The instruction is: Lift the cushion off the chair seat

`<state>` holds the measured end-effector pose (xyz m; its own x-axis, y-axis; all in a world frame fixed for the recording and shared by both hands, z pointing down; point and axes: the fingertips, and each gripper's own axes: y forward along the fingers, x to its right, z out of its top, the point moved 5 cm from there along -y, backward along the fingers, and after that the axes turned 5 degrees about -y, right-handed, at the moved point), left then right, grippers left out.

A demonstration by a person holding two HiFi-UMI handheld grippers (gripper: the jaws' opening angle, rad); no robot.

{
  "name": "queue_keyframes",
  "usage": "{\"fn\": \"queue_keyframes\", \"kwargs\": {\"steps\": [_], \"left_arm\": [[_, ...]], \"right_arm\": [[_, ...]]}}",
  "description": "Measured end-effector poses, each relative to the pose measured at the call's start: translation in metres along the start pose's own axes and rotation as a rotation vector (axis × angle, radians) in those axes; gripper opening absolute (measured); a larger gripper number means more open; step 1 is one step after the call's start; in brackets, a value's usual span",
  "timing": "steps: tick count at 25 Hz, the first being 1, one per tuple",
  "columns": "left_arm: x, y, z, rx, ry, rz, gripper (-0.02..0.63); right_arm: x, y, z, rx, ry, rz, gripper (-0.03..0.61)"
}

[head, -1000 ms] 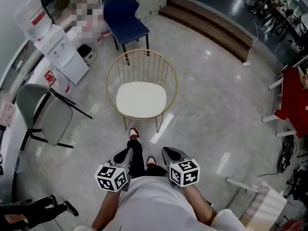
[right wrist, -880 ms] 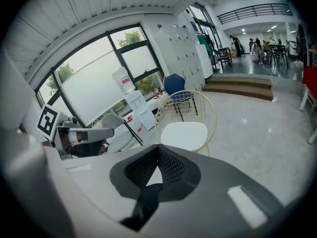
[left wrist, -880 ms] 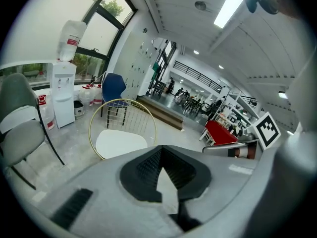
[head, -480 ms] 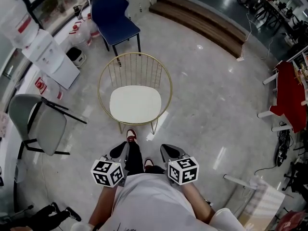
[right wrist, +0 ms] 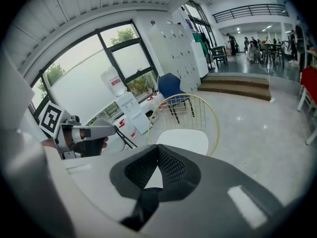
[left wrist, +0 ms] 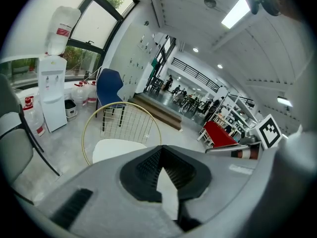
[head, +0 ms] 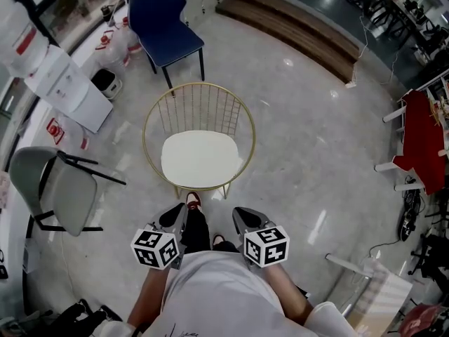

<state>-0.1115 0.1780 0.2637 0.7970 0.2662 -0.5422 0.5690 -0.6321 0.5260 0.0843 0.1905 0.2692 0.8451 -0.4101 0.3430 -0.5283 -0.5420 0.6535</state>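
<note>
A cream cushion [head: 201, 159] lies flat on the seat of a round gold wire chair [head: 200, 104], straight ahead on the floor. My left gripper [head: 175, 217] and right gripper [head: 242, 217] are held side by side just short of the chair's front edge, both shut and empty, touching nothing. In the left gripper view the cushion [left wrist: 116, 148] shows beyond the closed left gripper [left wrist: 161, 148]. In the right gripper view the cushion [right wrist: 185, 140] sits past the closed right gripper [right wrist: 158, 148], with the left gripper [right wrist: 111, 129] off to the side. A person's shoes stand between me and the chair.
A blue chair [head: 165, 23] stands behind the gold one. A grey chair [head: 59, 192] and a water dispenser [head: 59, 83] are at the left. A wooden step [head: 295, 27] runs across the back right, and a red table [head: 428, 128] is at the right edge.
The person has stepped forward, and both shut grippers have come closer to the chair's front edge. The cushion has not moved.
</note>
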Motion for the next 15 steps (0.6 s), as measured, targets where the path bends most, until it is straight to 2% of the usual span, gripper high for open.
{"fn": "queue_keyframes", "kwargs": {"steps": [15], "left_arm": [[-0.066, 0.029, 0.072, 0.006, -0.026, -0.015, -0.002]], "right_arm": [[-0.004, 0.064, 0.068, -0.03, -0.022, -0.039, 0.006]]}}
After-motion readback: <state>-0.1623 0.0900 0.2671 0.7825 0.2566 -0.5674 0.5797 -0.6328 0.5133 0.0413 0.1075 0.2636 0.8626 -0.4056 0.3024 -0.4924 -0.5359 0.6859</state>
